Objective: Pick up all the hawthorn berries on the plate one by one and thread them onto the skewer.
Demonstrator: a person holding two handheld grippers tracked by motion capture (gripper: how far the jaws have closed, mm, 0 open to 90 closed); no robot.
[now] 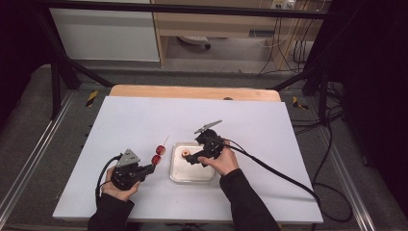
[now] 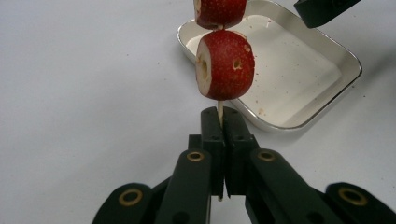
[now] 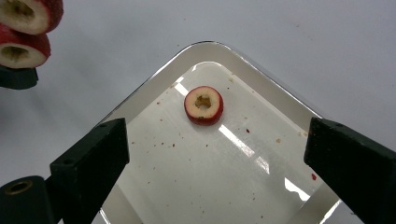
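My left gripper is shut on a thin wooden skewer that carries two cored red fruit pieces, seen from above as red pieces left of the tray. A third cored red fruit ring lies flat in the shallow metal tray. My right gripper hangs open over the tray, its jaws wide apart on either side of the ring and short of it. From above, the right gripper sits over the tray near the fruit ring.
The white board covers a wooden table. Black cables trail from both grippers toward the near edge. Small red crumbs dot the tray floor.
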